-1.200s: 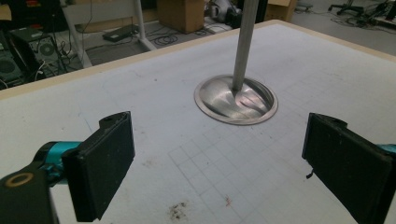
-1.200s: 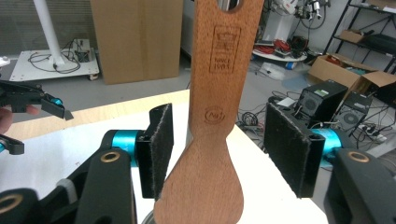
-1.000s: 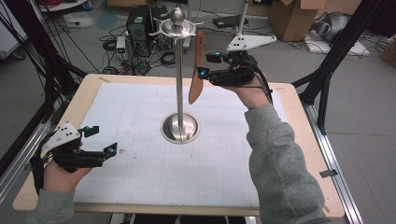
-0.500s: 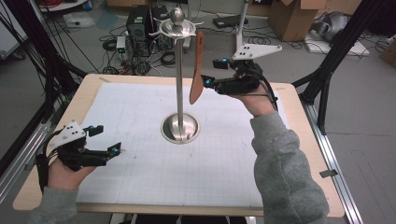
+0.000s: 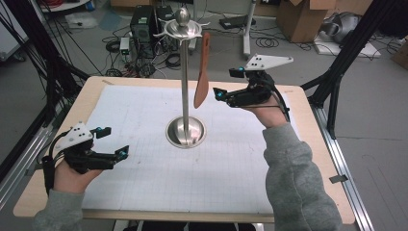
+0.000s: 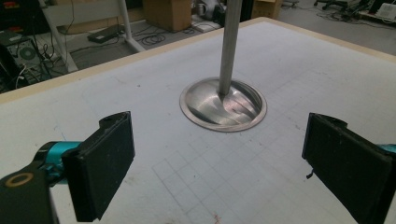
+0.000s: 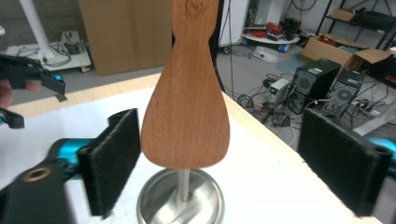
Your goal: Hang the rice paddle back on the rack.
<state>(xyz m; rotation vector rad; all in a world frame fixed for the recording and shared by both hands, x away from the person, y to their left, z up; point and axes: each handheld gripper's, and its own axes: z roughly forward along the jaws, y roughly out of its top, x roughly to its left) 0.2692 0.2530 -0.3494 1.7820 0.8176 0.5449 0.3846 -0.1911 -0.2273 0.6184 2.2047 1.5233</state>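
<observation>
A wooden spatula (image 5: 202,72) hangs by its handle from a hook at the top of a tall metal stand (image 5: 185,86), blade down and free of the table. My right gripper (image 5: 226,83) is just to its right, at blade height. Its jaws have just been opening and now stand wide. In the right gripper view the blade (image 7: 187,116) hangs just ahead of the right gripper (image 7: 226,161), and neither pad touches it. My left gripper (image 5: 114,141) rests low at the table's front left, open and holding nothing, and the left gripper (image 6: 224,163) faces the stand's round base (image 6: 223,105).
The stand's base (image 5: 185,132) sits mid-table on a white gridded mat (image 5: 144,120). The wooden table edge (image 5: 308,125) runs along the right. Black frame posts, computers, cables and cardboard boxes lie on the floor beyond the far edge.
My right gripper has opened and drawn back to the right and slightly down, away from the spatula. The spatula stays hanging on the stand. My left gripper has barely moved.
</observation>
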